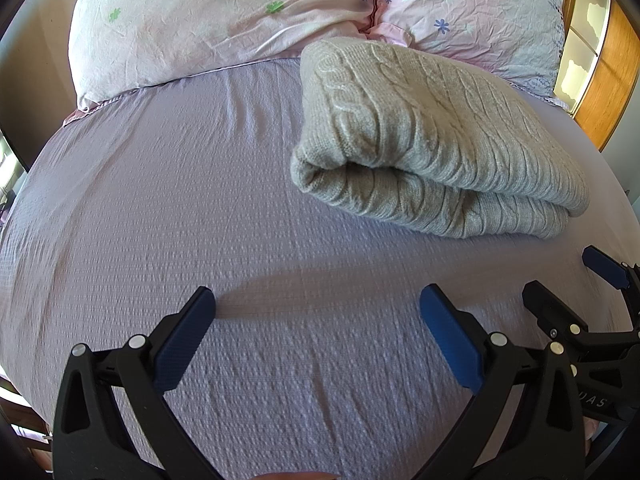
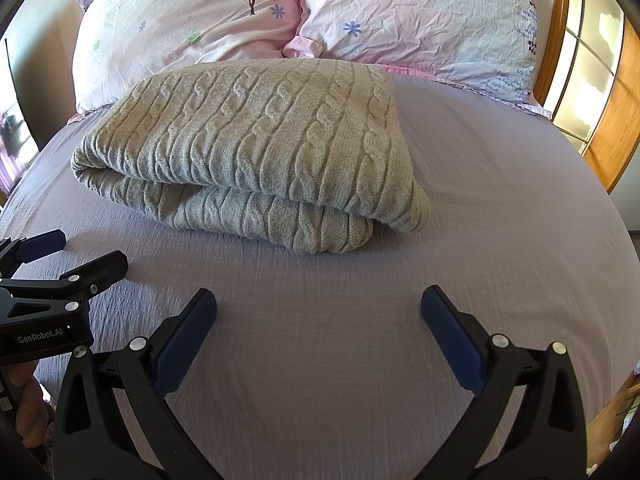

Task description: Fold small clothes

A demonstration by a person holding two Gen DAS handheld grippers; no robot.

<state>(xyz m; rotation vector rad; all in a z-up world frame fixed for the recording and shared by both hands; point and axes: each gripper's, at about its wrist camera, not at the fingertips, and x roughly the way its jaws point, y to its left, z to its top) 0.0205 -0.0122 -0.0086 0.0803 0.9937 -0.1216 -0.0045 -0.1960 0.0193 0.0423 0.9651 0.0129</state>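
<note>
- Lilac textured bedsheet [image 2: 460, 208] spread over the whole mattress, faintly creased, with two wrinkled pink pillows printed with small flowers and a bare tree [image 2: 192, 28] propped along the far end.
- Folded beige cable-knit sweater [image 2: 256, 148] lying on the sheet just in front of the pillows, doubled over on itself, its rolled fold facing the cameras.
- Left gripper with black arms and blue pads [image 1: 318, 312] released, jaws spread wide, nothing between them; hanging low over bare sheet, near side of the sweater [image 1: 432, 140] and to its left, apart from it.
- Right gripper of the same black-and-blue build [image 2: 319, 308] likewise spread wide and empty, over bare sheet on the near side of the sweater, pointed towards its right half, not touching it.
- Both grippers close side by side: each showing at the edge of the other's view.
- Wooden frame with bright panes [image 2: 592, 80] at the right edge, bent by the lens.
- Sleeves and neckline tucked out of sight inside the fold; bottom layers only partly visible.
- Pillow tops cut off by the frame; dark corner at the left too dim to make out.
- Bit of a hand [image 2: 28, 408] visible at the lower left of the right wrist view, mostly hidden behind the left gripper's body.
</note>
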